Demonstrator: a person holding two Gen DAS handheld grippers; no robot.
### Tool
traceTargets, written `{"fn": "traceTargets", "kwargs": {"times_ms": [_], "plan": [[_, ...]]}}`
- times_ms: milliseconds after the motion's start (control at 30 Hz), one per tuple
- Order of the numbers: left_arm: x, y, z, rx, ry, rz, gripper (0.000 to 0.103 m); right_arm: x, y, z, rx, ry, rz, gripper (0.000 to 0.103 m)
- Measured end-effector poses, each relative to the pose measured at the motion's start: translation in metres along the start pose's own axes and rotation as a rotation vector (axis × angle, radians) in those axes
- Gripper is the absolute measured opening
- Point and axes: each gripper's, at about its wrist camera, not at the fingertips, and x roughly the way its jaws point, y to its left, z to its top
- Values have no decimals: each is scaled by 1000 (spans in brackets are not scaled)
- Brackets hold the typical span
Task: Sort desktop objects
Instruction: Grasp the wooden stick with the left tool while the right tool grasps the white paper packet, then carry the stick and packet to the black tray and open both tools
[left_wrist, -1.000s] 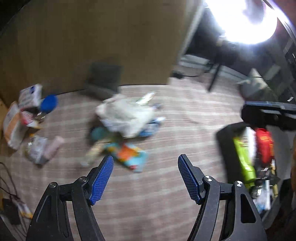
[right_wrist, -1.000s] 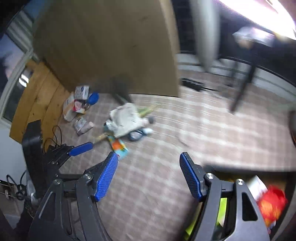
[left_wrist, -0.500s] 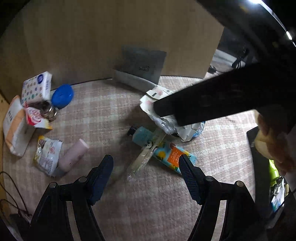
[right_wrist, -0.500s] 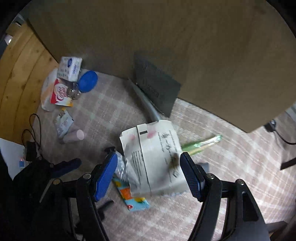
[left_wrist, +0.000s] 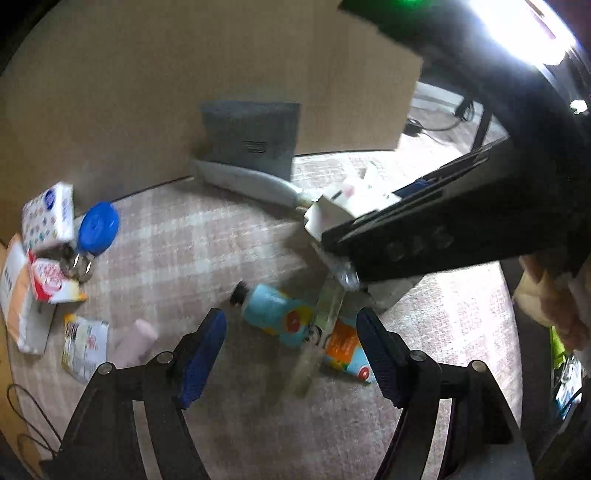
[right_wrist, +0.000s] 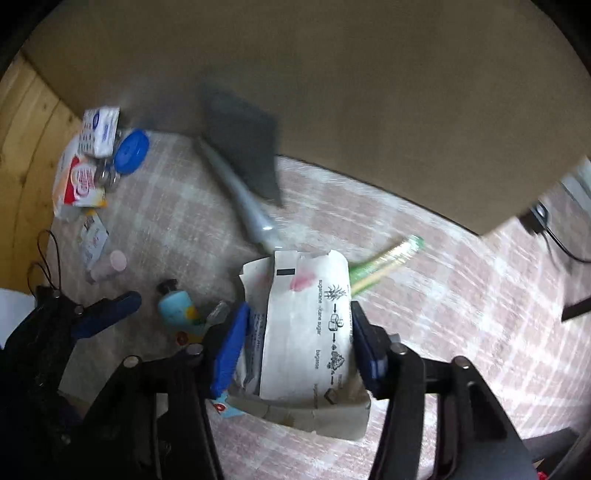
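Right wrist: white packet sits between closing right hand-held gripper jaws.

pale checked tablecloth; blue lid and packets at 9 o'clock, blue tube at centre, white sachet pack at 3.

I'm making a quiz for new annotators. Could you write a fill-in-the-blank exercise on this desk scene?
1. The right gripper has just been closing around a white ____ packet with printing on it.
2. The round lid near the tissue pack is ____ in colour.
3. The left gripper hovers with ____ jaws above the light-blue tube.

Missing words: paper; blue; open
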Motion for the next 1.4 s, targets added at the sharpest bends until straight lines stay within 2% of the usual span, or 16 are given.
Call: {"fn": "traceTargets", "kwargs": {"times_ms": [200, 367, 567, 733, 833, 967, 1000, 1067, 1100, 1233, 1400], "plan": [[11, -23, 18, 100, 17, 17, 70, -23, -33, -11, 73, -53, 43, 38], [26, -39, 25, 158, 58, -22, 70, -35, -59, -22, 128, -87, 66, 33], [39, -38, 27, 135, 87, -71, 55, -43, -77, -38, 163, -104, 105, 31], [34, -33, 21, 139, 84, -112, 55, -52, -86, -45, 193, -121, 130, 31], [39, -33, 22, 149, 88, -97, 42, -53, -98, -59, 210, -125, 141, 31], [44, -37, 31, 151, 83, -97, 37, -54, -101, -70, 217, -123, 134, 30], [45, -37, 34, 148, 82, -89, 33, -52, -98, -69, 219, -124, 131, 30], [48, -39, 39, 148, 84, -62, 8, -54, -97, -70, 223, -132, 131, 30], [48, -38, 40, 140, 86, -59, 3, -56, -96, -72, 226, -138, 131, 30], [46, -30, 40, 99, 84, -78, 4, -69, -100, -79, 235, -162, 141, 30], [22, -24, 37, 27, 38, -114, 4, -80, -98, -91, 253, -188, 153, 30]]}}
